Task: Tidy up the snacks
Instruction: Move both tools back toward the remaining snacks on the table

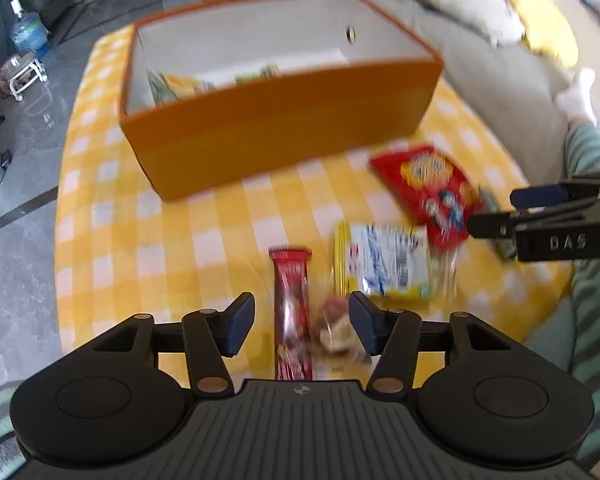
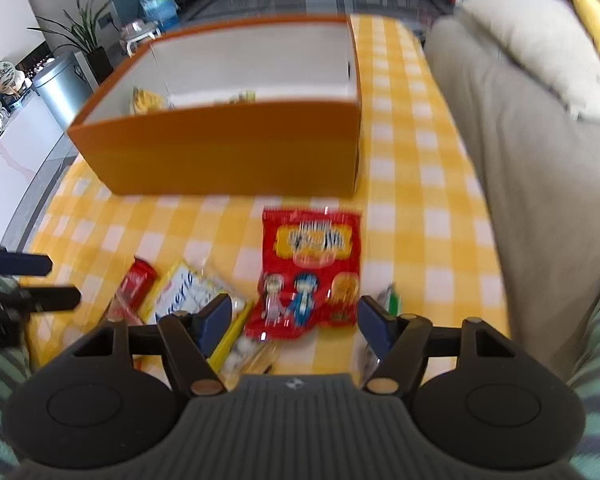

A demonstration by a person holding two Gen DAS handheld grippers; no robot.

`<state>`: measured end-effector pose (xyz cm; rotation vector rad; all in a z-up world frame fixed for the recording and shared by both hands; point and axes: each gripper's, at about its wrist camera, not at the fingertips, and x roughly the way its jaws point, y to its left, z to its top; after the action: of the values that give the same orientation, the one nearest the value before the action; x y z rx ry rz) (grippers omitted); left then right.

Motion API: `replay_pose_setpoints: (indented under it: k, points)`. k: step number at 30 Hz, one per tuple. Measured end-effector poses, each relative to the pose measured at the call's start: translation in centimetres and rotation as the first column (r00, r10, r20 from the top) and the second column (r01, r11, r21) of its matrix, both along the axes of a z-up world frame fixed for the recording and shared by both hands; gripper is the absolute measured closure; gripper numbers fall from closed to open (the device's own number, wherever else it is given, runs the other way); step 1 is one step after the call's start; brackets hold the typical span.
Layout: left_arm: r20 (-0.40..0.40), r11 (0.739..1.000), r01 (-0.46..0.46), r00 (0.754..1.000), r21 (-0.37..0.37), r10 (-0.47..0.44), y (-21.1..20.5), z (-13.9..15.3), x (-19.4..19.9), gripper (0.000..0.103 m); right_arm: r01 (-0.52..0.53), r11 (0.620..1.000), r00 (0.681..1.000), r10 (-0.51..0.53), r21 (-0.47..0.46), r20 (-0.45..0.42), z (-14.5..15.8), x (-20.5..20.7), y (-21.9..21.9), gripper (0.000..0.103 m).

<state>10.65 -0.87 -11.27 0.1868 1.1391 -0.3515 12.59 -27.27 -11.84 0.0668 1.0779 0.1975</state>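
Note:
An orange box (image 1: 284, 128) with a white inside stands on the yellow checked tablecloth (image 1: 140, 248) and holds a few snack packs (image 1: 176, 86). It also shows in the right wrist view (image 2: 228, 152). In front of it lie a red snack bag (image 1: 432, 192), a white and yellow pack (image 1: 384, 260), a red bar (image 1: 292, 312) and a clear-wrapped snack (image 1: 336, 332). My left gripper (image 1: 302, 320) is open and hovers over the red bar and the clear-wrapped snack. My right gripper (image 2: 294, 320) is open over the red snack bag (image 2: 312, 268), beside the white and yellow pack (image 2: 188, 292).
A beige sofa (image 2: 532, 152) with cushions runs along the right side of the table. A small green packet (image 2: 392, 300) lies by the right finger. A water bottle (image 2: 160, 4), a metal bin (image 2: 62, 88) and a plant stand on the floor at the far left.

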Motion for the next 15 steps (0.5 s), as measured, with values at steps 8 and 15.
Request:
replay_pose_setpoints:
  k: [8,15]
  points:
    - [-0.078,1.000,-0.024,0.997,-0.015,0.023,0.0,-2.1,-0.2,0.038,-0.009,1.000,0.998,0.009,-0.002,-0.062,-1.9,0.4,0.7,0.036]
    - [-0.083,0.999,0.038,0.996,0.019,-0.036,-2.1,-3.3,-0.5,0.038,-0.081,0.997,0.994,0.082,0.021,-0.065,-2.2,0.4,2.1,0.036]
